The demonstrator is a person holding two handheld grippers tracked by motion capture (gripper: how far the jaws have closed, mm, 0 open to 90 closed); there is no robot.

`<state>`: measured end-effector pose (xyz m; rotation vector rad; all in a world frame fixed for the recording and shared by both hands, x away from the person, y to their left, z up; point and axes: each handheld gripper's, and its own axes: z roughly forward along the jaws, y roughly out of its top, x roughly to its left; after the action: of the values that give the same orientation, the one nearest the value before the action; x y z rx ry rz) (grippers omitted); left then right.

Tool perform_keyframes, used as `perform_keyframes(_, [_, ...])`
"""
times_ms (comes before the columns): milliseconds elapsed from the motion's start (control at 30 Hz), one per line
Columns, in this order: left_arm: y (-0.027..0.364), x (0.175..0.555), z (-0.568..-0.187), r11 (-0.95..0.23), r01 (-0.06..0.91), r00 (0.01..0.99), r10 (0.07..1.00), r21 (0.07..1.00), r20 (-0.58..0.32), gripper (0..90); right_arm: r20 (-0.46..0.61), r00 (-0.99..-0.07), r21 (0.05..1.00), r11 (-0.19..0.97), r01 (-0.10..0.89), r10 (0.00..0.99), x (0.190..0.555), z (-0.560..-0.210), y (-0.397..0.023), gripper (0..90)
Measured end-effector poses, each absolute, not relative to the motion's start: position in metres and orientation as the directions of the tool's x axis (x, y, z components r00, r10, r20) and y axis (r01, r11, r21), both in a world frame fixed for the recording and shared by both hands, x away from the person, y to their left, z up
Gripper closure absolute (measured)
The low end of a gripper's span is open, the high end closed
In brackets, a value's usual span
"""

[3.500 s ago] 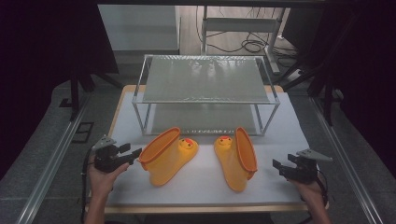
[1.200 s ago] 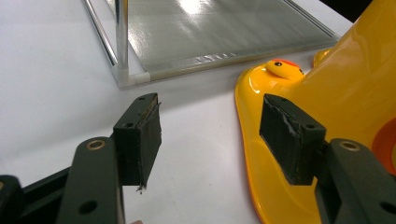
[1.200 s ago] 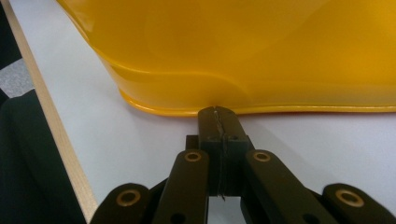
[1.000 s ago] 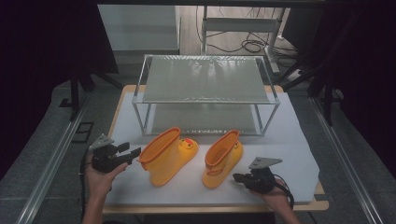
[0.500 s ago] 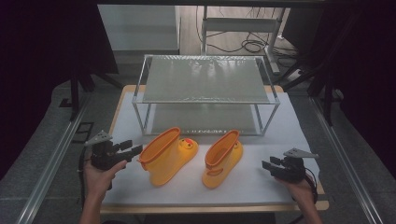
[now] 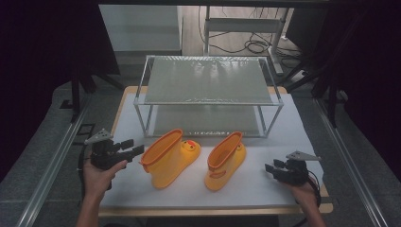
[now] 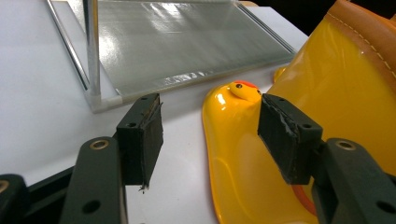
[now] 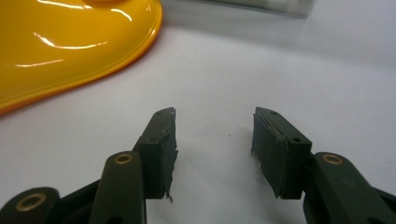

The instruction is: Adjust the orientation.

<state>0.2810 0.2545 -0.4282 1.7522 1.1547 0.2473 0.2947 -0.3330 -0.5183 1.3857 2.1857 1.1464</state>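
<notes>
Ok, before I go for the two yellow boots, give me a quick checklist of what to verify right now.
1. Left claw open with nothing held: ok.
2. Right claw open with nothing held: ok.
3. Left yellow rubber boot with the duck face close to the left claw, tipped on its side: ok for reach.
4. Right yellow rubber boot standing upright, apart from the right claw: ok.
5. Boots clear of the glass-shelved metal rack: ok.
6. Whether the left claw touches the boot: cannot tell.

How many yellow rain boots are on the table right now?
2. The left boot lies beside the left gripper; the right boot stands mid-table, in front of the glass shelf rack.
</notes>
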Motion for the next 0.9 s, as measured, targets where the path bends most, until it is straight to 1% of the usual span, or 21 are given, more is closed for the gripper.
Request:
perform_keyframes(67, [0.256,0.280,-0.426,-0.057,0.584,0.526,0.787,0.810,-0.324,40.3,0.153,-0.483,0.760,0.210,0.615,0.862,0.295,-0.518,-0.333,48.9])
perform_keyframes(133, [0.261,0.278,-0.417,-0.033,0.576,0.541,0.764,0.817,-0.351,41.6,0.155,-0.484,0.761,0.208,0.614,0.861,0.294,-0.519,-0.333,48.7])
perform_keyframes(167, [0.261,0.278,-0.417,-0.033,0.576,0.541,0.764,0.817,-0.351,41.8,0.155,-0.484,0.761,0.208,0.614,0.861,0.294,-0.519,-0.333,48.7])
perform_keyframes(233, [0.265,0.276,-0.401,-0.021,0.565,0.565,0.739,0.825,-0.368,42.0,0.155,-0.485,0.762,0.208,0.613,0.861,0.294,-0.519,-0.334,48.5])
perform_keyframes(267, [0.265,0.276,-0.401,-0.021,0.565,0.565,0.739,0.825,-0.368,42.0,0.155,-0.485,0.762,0.208,0.613,0.861,0.294,-0.519,-0.334,48.5])
perform_keyframes(300, [0.265,0.276,-0.393,-0.022,0.562,0.580,0.723,0.827,-0.375,42.0,0.156,-0.485,0.762,0.208,0.614,0.861,0.294,-0.519,-0.334,48.4])
perform_keyframes(367, [0.261,0.277,-0.382,-0.042,0.558,0.602,0.707,0.829,-0.370,42.0,0.156,-0.485,0.762,0.208,0.613,0.861,0.295,-0.519,-0.333,48.2])
perform_keyframes(433, [0.255,0.279,-0.370,-0.081,0.551,0.623,0.702,0.831,-0.345,41.7,0.156,-0.485,0.762,0.207,0.613,0.860,0.295,-0.519,-0.334,48.1])
perform_keyframes(567, [0.238,0.287,-0.350,-0.128,0.555,0.661,0.667,0.822,-0.342,41.0,0.157,-0.486,0.762,0.207,0.613,0.860,0.295,-0.519,-0.334,47.9])
perform_keyframes(667, [0.223,0.292,-0.337,-0.174,0.551,0.680,0.661,0.816,-0.318,41.3,0.161,-0.485,0.762,0.204,0.615,0.859,0.295,-0.519,-0.334,47.9])
perform_keyframes(900, [0.191,0.300,-0.323,-0.251,0.570,0.720,0.610,0.782,-0.329,43.2,0.163,-0.485,0.760,0.204,0.617,0.859,0.295,-0.519,-0.334,47.9])
